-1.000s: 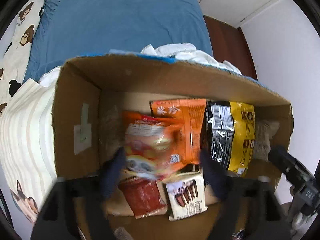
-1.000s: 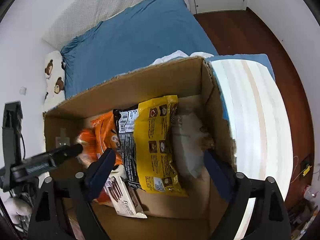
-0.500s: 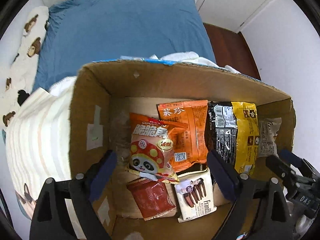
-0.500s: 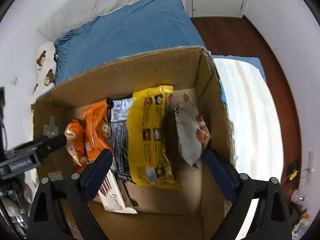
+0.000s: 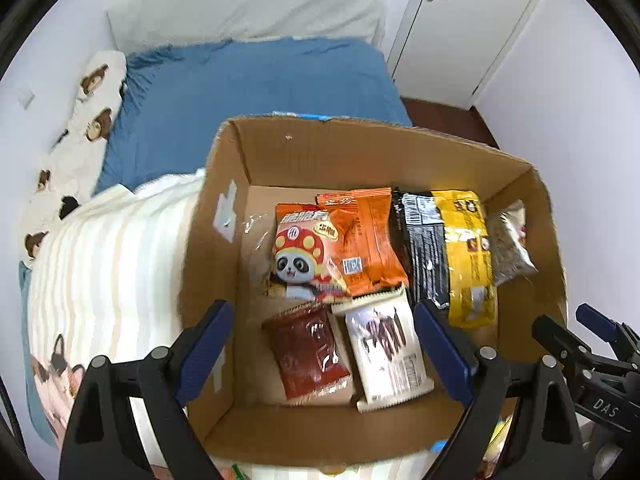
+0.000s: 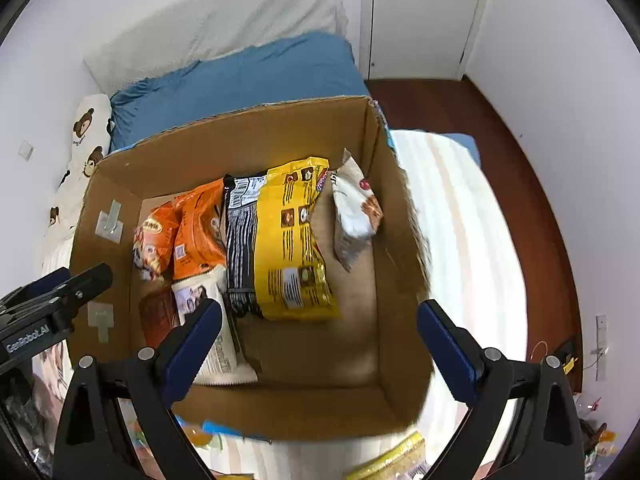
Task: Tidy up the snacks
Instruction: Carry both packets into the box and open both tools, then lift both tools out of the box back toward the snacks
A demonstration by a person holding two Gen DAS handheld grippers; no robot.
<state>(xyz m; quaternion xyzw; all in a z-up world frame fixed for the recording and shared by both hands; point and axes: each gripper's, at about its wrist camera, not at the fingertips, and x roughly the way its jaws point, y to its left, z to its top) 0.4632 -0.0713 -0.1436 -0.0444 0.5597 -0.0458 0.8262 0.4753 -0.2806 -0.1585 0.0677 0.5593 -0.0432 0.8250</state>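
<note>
An open cardboard box (image 5: 344, 152) (image 6: 248, 136) stands on a striped blanket. In it lie a panda snack bag (image 5: 304, 256), an orange bag (image 5: 368, 240) (image 6: 200, 236), a black and yellow bag (image 5: 444, 252) (image 6: 288, 240), a red packet (image 5: 312, 352), a white chocolate-stick packet (image 5: 388, 352) (image 6: 216, 344) and a grey-white packet (image 5: 510, 244) (image 6: 354, 212). My left gripper (image 5: 320, 328) is open and empty above the box's near left part. My right gripper (image 6: 318, 328) is open and empty above its near right part, and shows at the left wrist view's right edge (image 5: 596, 344).
The box sits on a bed with a blue sheet (image 5: 248, 88) and a bear-print pillow (image 5: 72, 148). A white door (image 6: 420, 12) and brown floor (image 6: 520, 168) lie beyond. More snack packets lie in front of the box's near wall (image 6: 392, 456).
The panda snack bag left my left gripper and now lies in the box. Both grippers have pulled up and back, so more of the room shows.
</note>
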